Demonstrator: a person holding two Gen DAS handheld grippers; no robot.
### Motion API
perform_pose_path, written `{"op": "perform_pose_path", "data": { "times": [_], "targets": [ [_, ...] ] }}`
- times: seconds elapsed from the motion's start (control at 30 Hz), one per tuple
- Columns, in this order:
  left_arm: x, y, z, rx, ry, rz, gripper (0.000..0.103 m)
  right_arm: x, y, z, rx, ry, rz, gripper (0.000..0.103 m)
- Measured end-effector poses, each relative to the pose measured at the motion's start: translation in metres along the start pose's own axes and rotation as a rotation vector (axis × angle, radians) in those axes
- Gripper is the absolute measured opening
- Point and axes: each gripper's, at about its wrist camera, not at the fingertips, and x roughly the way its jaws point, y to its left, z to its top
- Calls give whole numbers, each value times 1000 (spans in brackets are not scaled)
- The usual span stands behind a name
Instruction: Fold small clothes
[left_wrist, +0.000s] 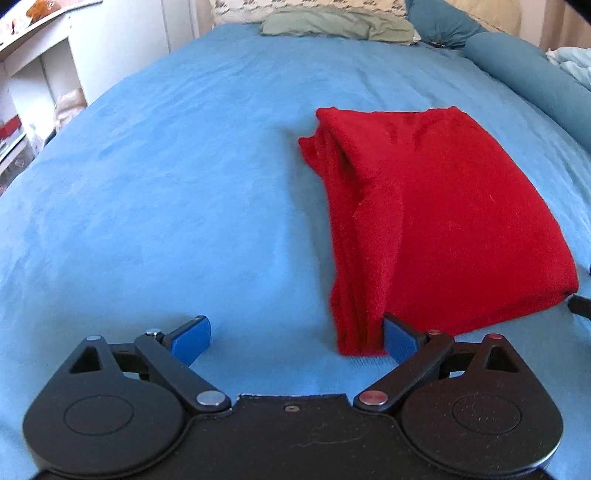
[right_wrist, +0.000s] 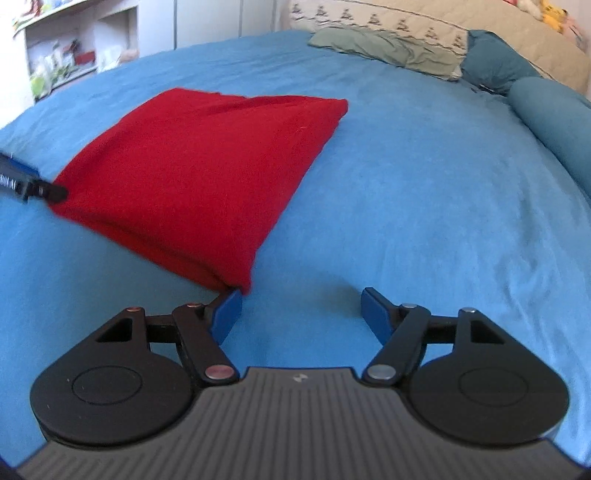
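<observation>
A red garment (left_wrist: 436, 206) lies folded into a thick rectangle on the blue bedspread (left_wrist: 166, 192). My left gripper (left_wrist: 295, 341) is open, low over the bed; its right blue pad touches the garment's near left corner. In the right wrist view the same garment (right_wrist: 199, 173) lies at left. My right gripper (right_wrist: 301, 314) is open, its left pad at the garment's near right corner. The left gripper's tip (right_wrist: 40, 190) shows at the garment's left edge. Neither gripper holds cloth.
A green pillow (left_wrist: 336, 24) and a patterned pillow (right_wrist: 376, 22) lie at the head of the bed. A teal bolster (left_wrist: 535, 77) runs along the right side. White shelves (left_wrist: 33, 85) stand to the left of the bed.
</observation>
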Motion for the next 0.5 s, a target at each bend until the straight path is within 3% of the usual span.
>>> {"op": "perform_pose_path", "data": {
  "times": [0.07,0.17,0.23,0.37,0.43,0.5],
  "targets": [
    [-13,4,3,-16,8,-4,98,-12,-6,0,-4,14,22,87],
    [-43,-2,16,46,-57,12,99,-35,-23,9,56,8,83,89],
    [-58,-2,35,64,-84,-10,101,-48,-35,24,110,-8,115,101],
    [-62,2,81,18,-66,-130,103,-57,-58,65,244,-25,213,103],
    [-49,6,104,-41,-22,-214,103,-48,-68,87,306,9,262,103],
    [-33,10,119,-96,7,-247,103,-32,-77,102,367,52,312,103]
  ]
}}
